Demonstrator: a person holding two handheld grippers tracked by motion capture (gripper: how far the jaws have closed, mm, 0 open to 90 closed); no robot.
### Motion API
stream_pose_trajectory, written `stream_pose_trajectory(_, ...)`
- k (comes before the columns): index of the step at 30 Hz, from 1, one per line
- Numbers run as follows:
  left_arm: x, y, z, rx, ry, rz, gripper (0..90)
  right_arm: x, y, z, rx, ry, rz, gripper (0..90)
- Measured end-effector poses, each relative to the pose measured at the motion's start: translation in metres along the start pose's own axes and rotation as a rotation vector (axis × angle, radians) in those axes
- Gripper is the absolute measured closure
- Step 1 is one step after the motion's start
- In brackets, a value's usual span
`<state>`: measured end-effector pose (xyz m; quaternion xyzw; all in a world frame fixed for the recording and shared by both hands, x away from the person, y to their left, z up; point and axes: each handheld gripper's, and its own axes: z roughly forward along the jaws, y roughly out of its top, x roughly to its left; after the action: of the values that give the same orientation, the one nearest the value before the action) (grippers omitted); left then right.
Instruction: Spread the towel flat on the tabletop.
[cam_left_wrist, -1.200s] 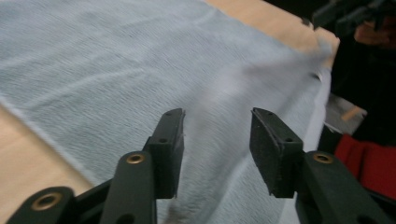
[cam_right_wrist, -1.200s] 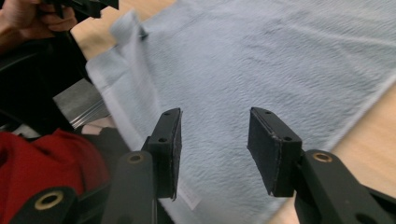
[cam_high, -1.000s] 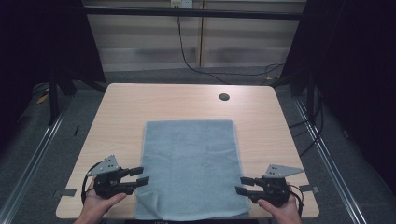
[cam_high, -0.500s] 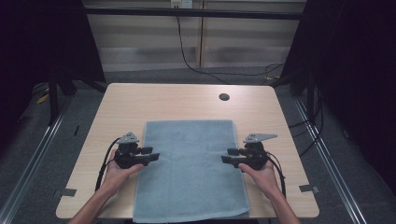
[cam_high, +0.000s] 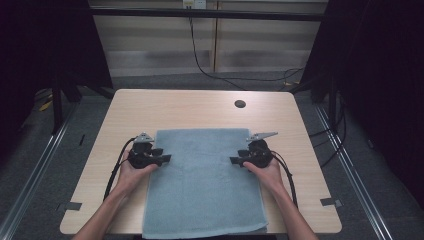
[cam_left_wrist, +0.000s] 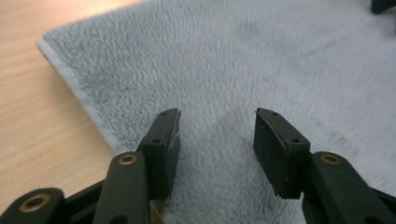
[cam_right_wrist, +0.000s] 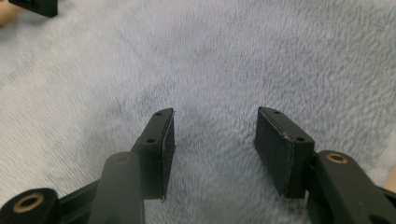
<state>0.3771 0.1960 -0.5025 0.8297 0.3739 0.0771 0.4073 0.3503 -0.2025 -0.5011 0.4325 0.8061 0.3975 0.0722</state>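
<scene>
**Two grippers on the towel, nothing folded yet**

Biggest thing first: the table (cam_high: 150, 107) is a light wood top with a small dark round hole (cam_high: 240, 104) near its far edge. On it, taking up most of the middle and near side, is a blue-grey towel (cam_high: 202, 182), spread flat in a single layer. Its near edge reaches the table's front edge, as far as I can tell from the high view. No crease, no lifted corner, no doubled-over part anywhere.

So progress-wise I'd say we're right at the start. Looks like a fold or a pick-up is being set up, but none of it has happened.

Left gripper (cam_high: 164, 159) sits over the towel's left side edge, toward the far end, pointing inward. Its jaws are partly apart and have just opened a bit further. In the left gripper view they hover over the pile just inside the hem, with nothing pinched between the pads (cam_left_wrist: 168, 149).

Right gripper (cam_high: 236, 161) mirrors it on the right side edge, also facing inward. Its jaws have just been opening too, standing at a middling gap, and in the right gripper view it's bare fabric between them, no cloth gathered.

What's left, in my guess: basically everything. Both need to dip to the edge, close on the cloth, then lift and carry it over.
</scene>
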Motion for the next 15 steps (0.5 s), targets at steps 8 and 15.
stream_pose_trajectory(8, -0.01, -0.011, -0.005, -0.009, -0.031, 0.055, 49.6, 0.017, -0.02, -0.013, 0.007, -0.001, -0.053, 47.3)
stream_pose_trajectory(15, -0.025, -0.017, -0.01, 0.0, -0.046, 0.07, 49.5, 0.019, -0.034, -0.027, 0.012, 0.032, -0.038, 47.4)
